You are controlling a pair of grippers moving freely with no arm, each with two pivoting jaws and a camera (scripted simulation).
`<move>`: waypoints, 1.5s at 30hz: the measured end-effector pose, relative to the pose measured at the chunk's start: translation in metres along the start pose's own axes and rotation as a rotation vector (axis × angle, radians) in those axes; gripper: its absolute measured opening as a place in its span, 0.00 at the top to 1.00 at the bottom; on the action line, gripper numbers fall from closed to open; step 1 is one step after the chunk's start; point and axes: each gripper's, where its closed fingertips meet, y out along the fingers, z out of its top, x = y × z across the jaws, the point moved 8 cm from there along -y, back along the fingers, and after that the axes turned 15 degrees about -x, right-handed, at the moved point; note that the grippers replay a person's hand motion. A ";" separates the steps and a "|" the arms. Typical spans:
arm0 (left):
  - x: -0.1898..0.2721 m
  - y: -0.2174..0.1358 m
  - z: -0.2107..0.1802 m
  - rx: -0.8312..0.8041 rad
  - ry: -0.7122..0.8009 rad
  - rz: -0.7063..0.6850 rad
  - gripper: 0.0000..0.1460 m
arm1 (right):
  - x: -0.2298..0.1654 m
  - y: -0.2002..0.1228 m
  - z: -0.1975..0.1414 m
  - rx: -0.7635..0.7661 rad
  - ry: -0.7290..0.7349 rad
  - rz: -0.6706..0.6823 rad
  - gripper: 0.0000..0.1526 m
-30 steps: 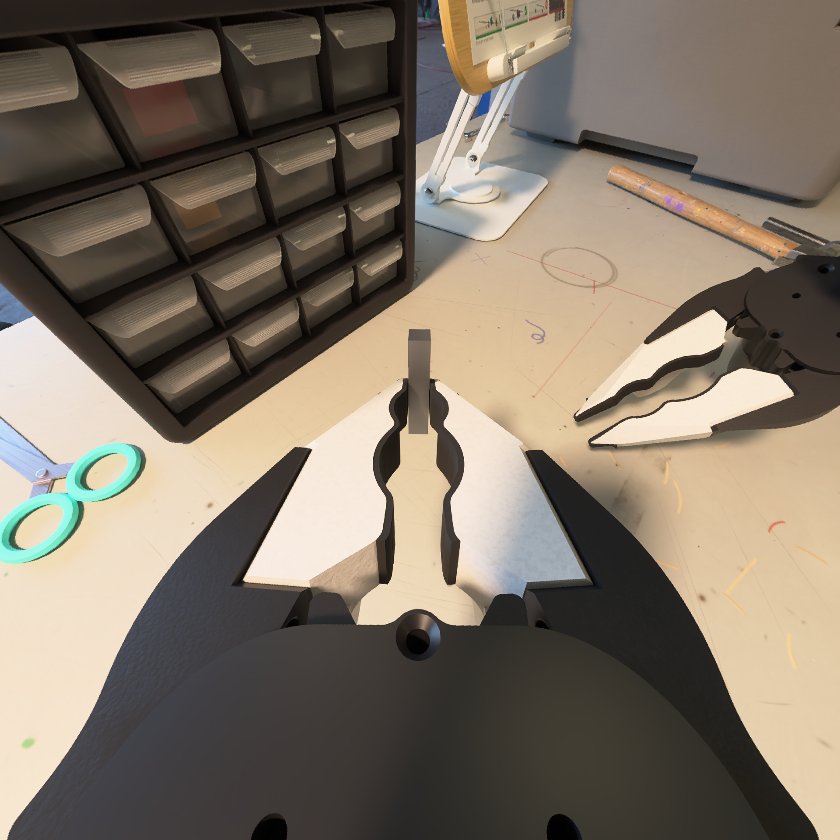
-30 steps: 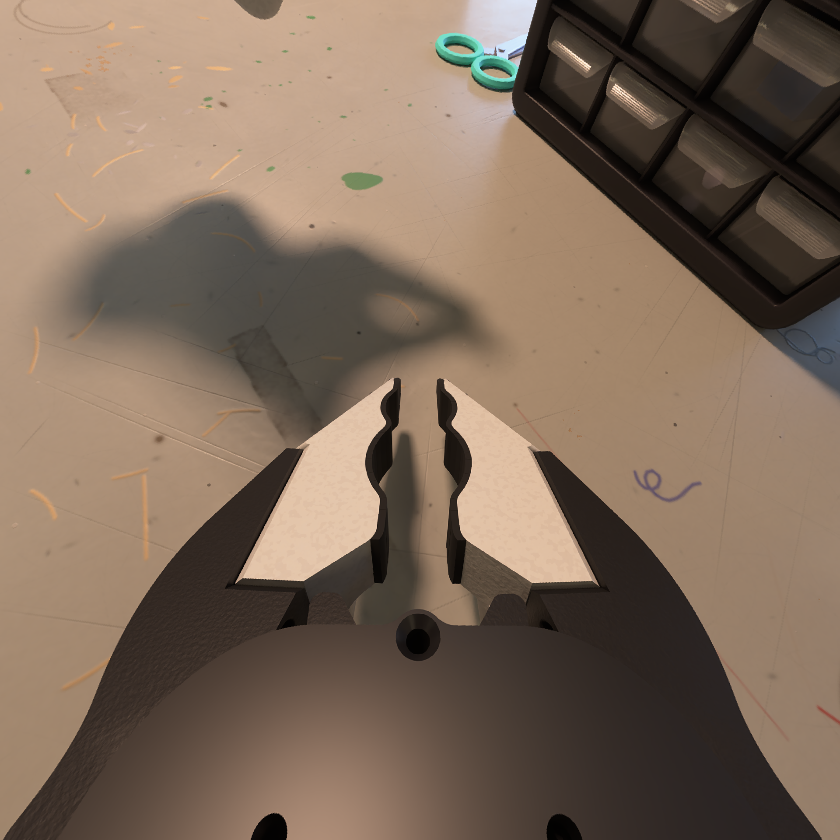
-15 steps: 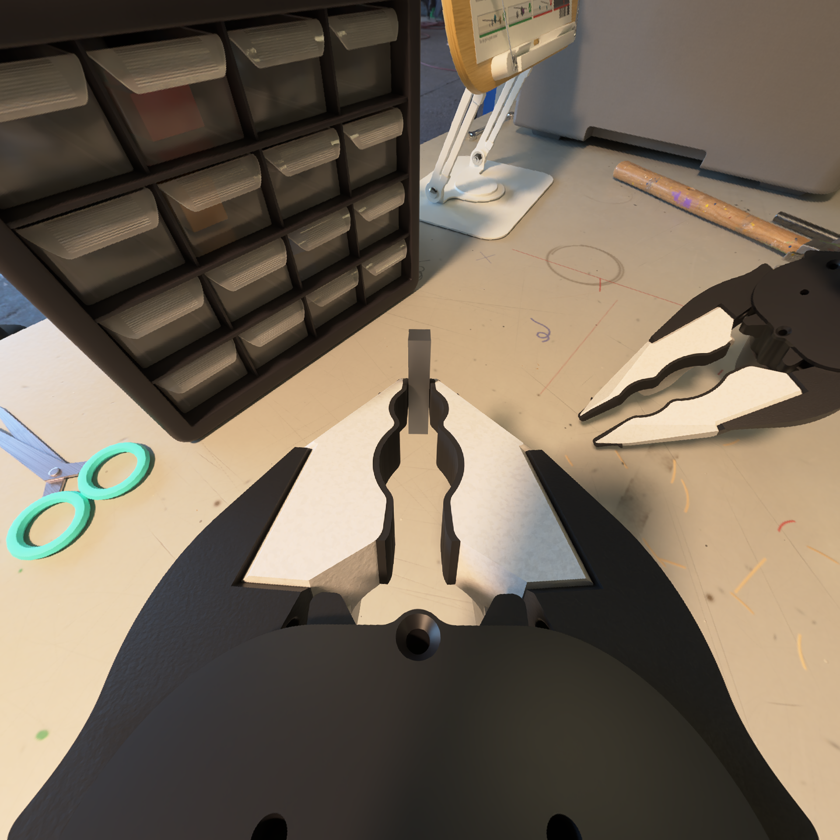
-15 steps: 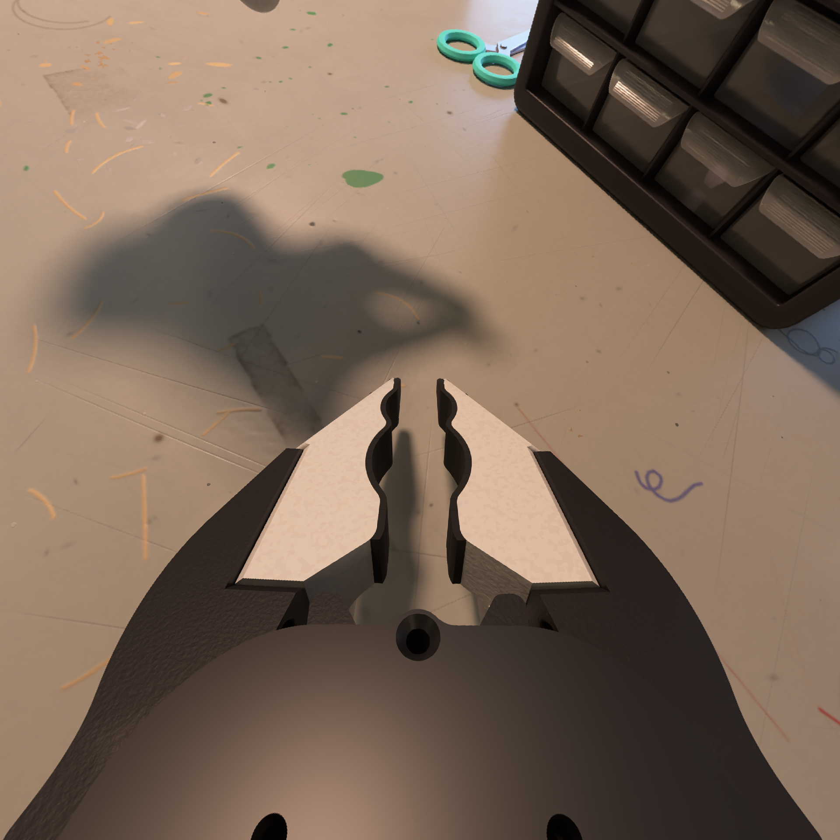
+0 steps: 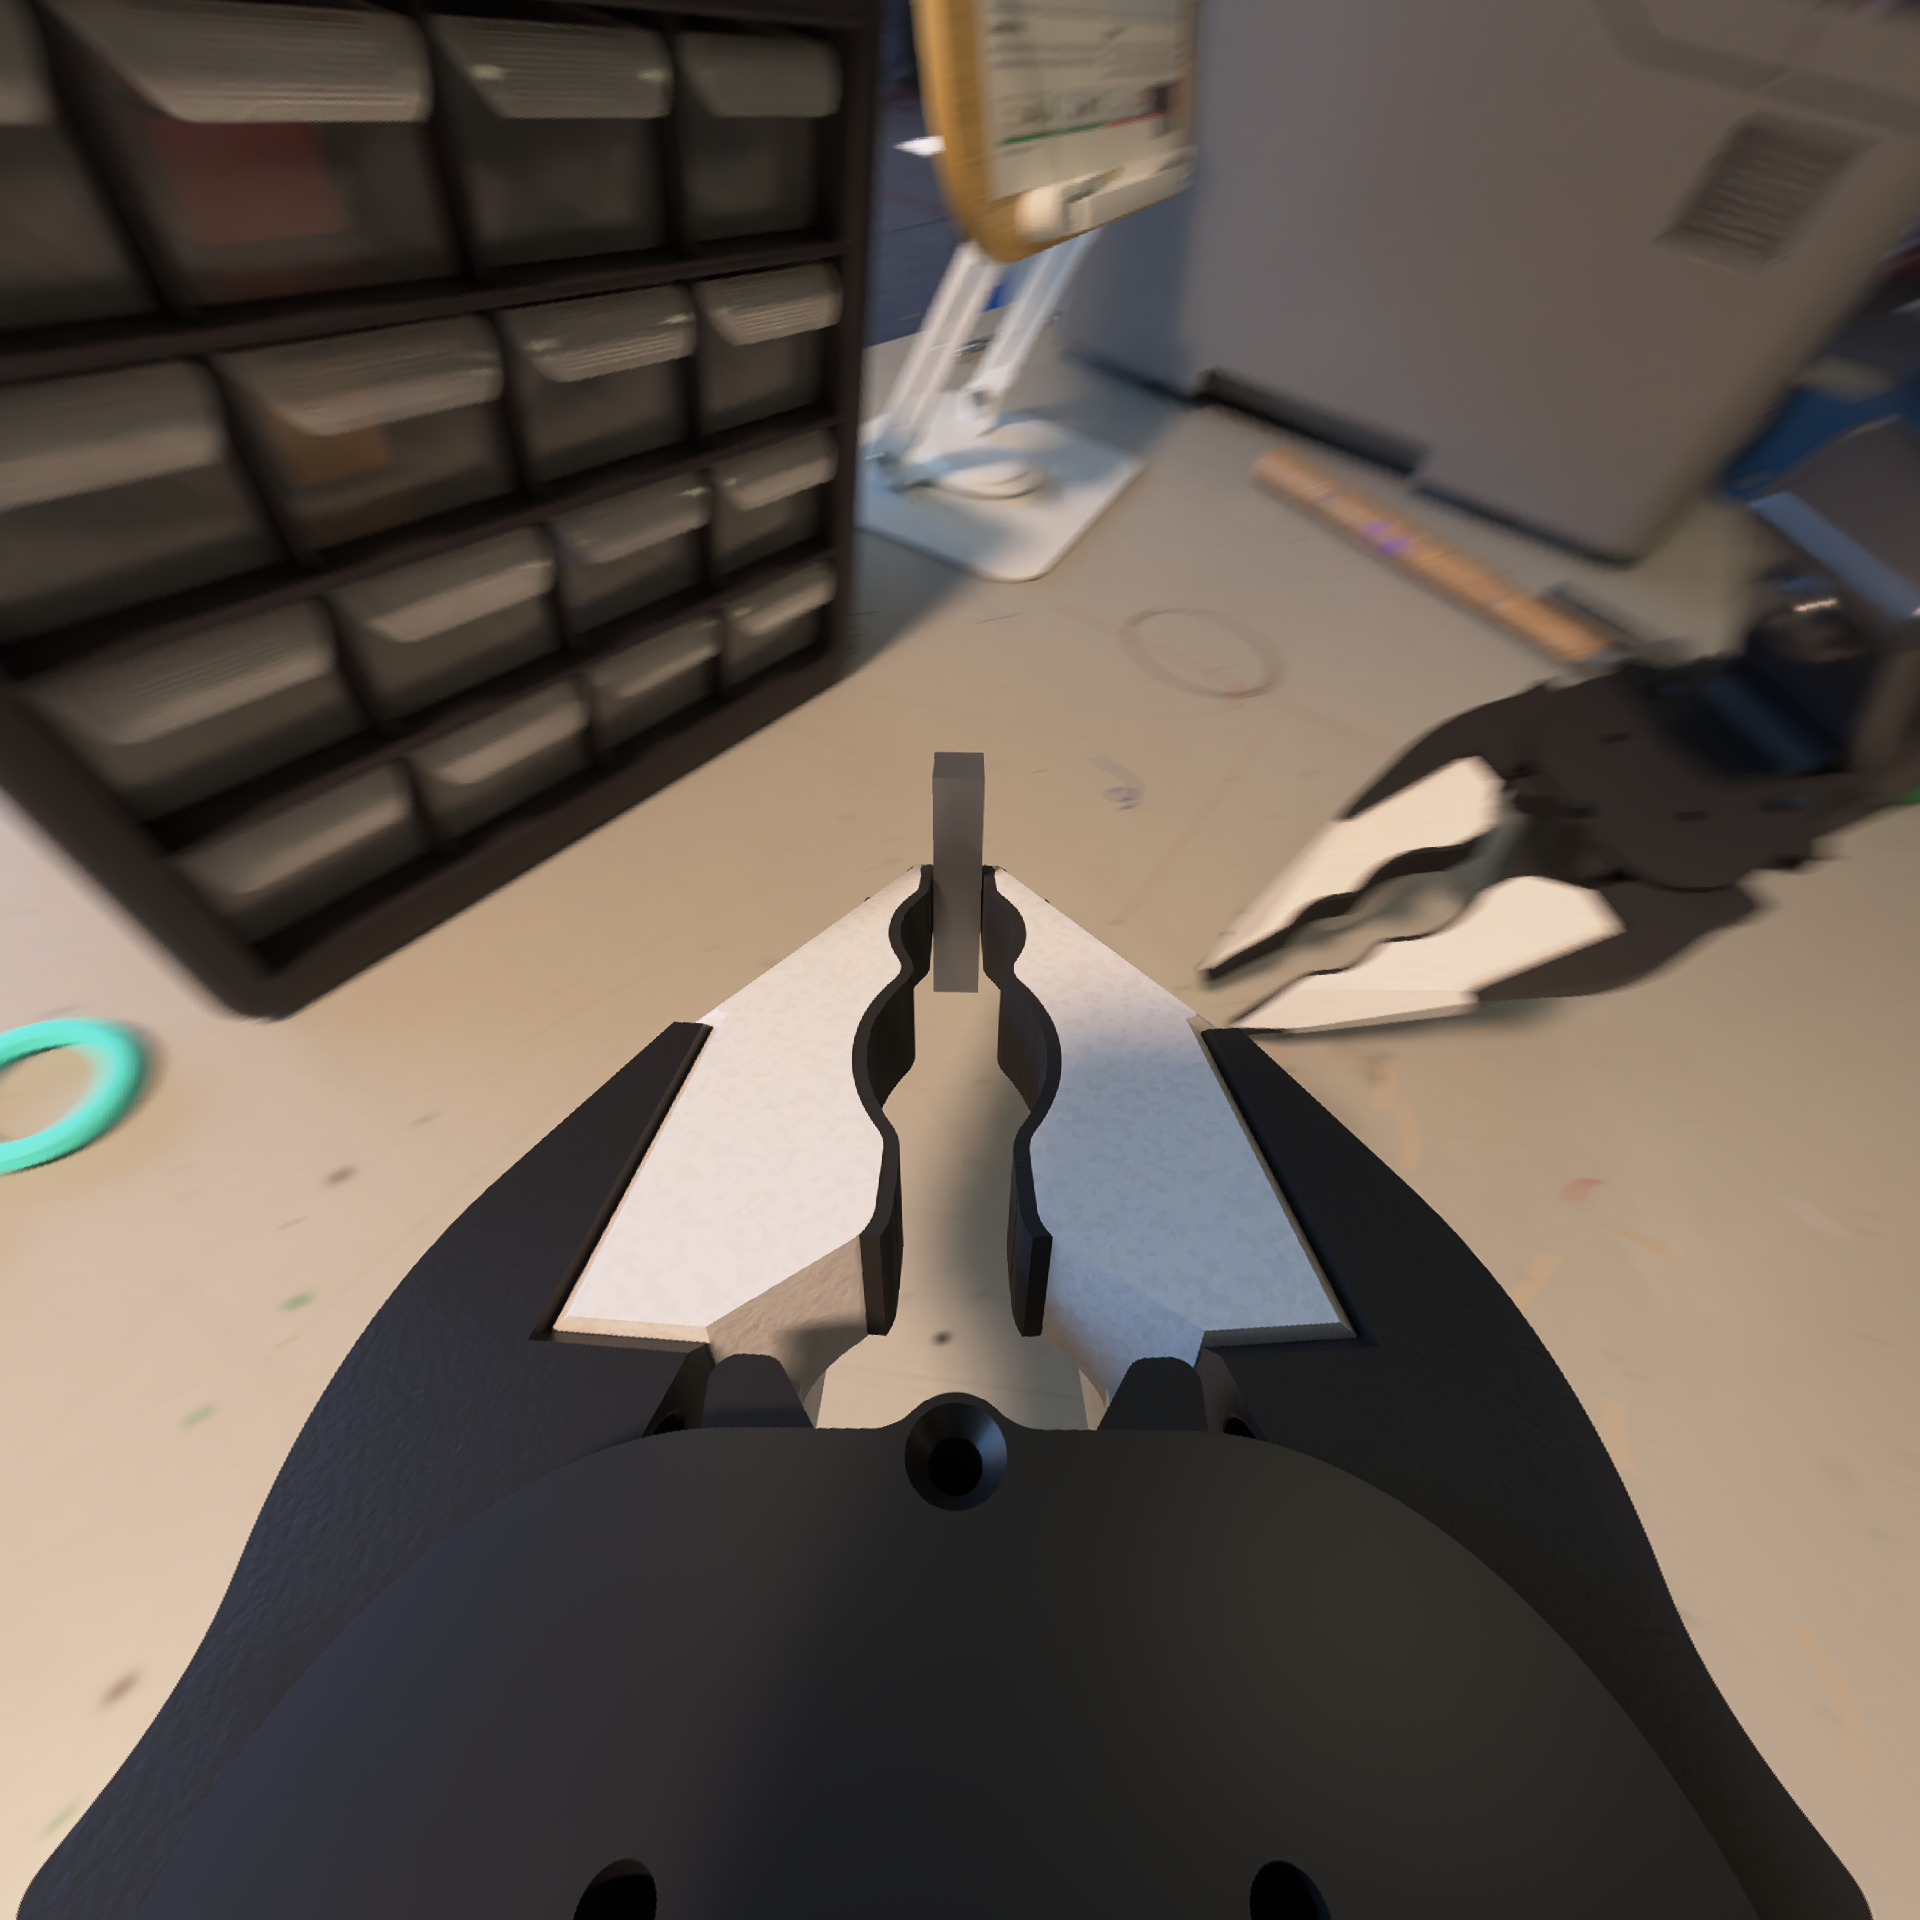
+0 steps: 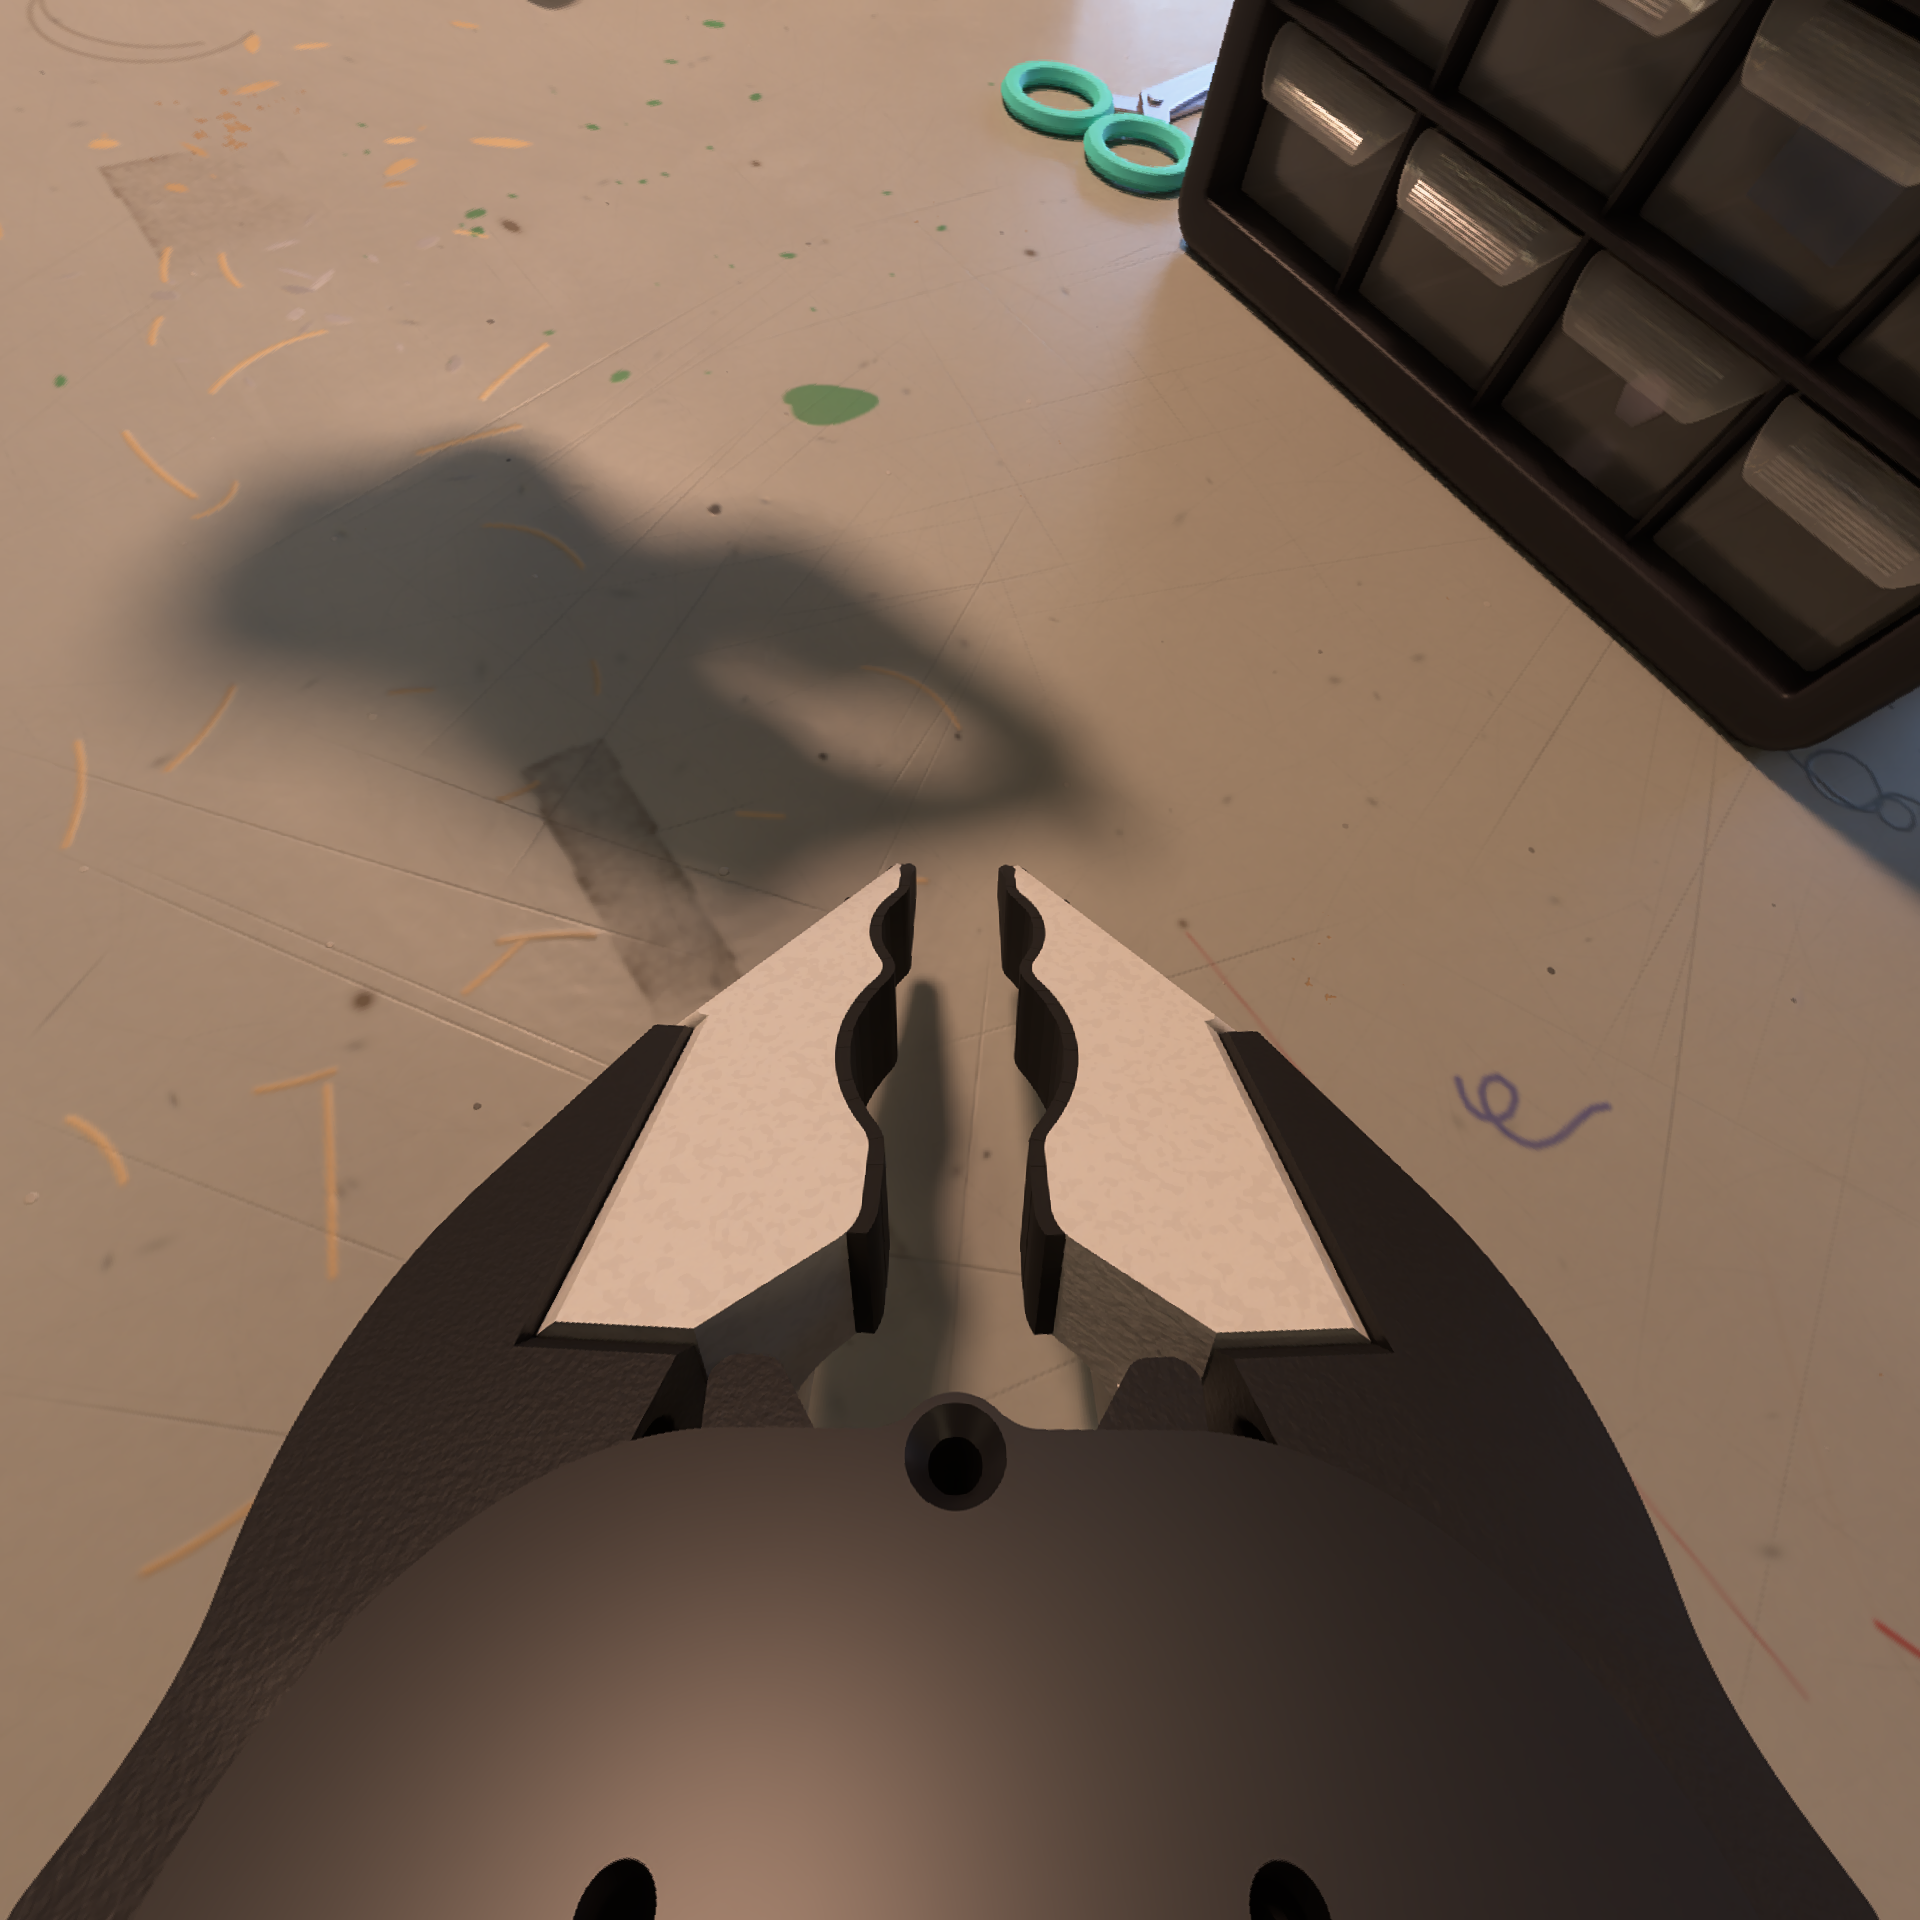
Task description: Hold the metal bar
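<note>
The left claw [image 5: 956, 883] is clamped on the short grey metal bar [image 5: 957, 831]. The bar sits right at the tips of the two white fingers [image 5: 790, 1101]. It stands up straight, with its top end poking out past the tips and its bottom end hanging between them. It looks lifted off the pale scratched tabletop [image 5: 312, 1195], not lying on it.

So the main job looks mostly done: the bar is picked up and held. What is left, I think, is to keep it steady and not let it slip, because only the very tips pinch it.

The big black drawer cabinet with see-through grey drawers [image 5: 416, 468] stands to the left of the bar and a bit behind it. Everything around the bar looks smeared in the left wrist view, so the claw seems to be moving.

The right claw [image 5: 1226, 987] is to the right of the bar, low near the tabletop. In its own view, the right claw [image 6: 956, 883] has its fingers a little apart with nothing between them. It only points at bare tabletop and a dark shadow [image 6: 582, 613]. The scissors with round teal handles [image 6: 1101, 125] lie beside the cabinet's far corner, well away from the bar.
</note>
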 end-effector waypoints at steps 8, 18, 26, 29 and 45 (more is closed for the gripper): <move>0.054 -0.023 0.018 0.177 -0.142 -1.104 0.95 | 0.002 -0.002 -0.001 -0.004 -0.004 -0.013 0.90; 0.098 -0.040 0.028 0.247 -0.151 -1.656 0.95 | -0.008 -0.004 0.005 -0.014 -0.067 -0.018 0.90; 0.025 -0.016 -0.015 -0.309 -0.120 -0.322 0.95 | 0.006 -0.010 -0.012 -0.142 -0.138 -0.143 0.90; -0.003 -0.024 -0.037 -0.350 -0.210 -0.137 0.95 | 0.014 -0.016 -0.016 -0.147 -0.120 -0.166 0.90; -0.009 0.005 -0.070 -0.593 -0.098 -0.025 0.95 | 0.018 -0.015 -0.023 -0.176 -0.119 -0.153 0.90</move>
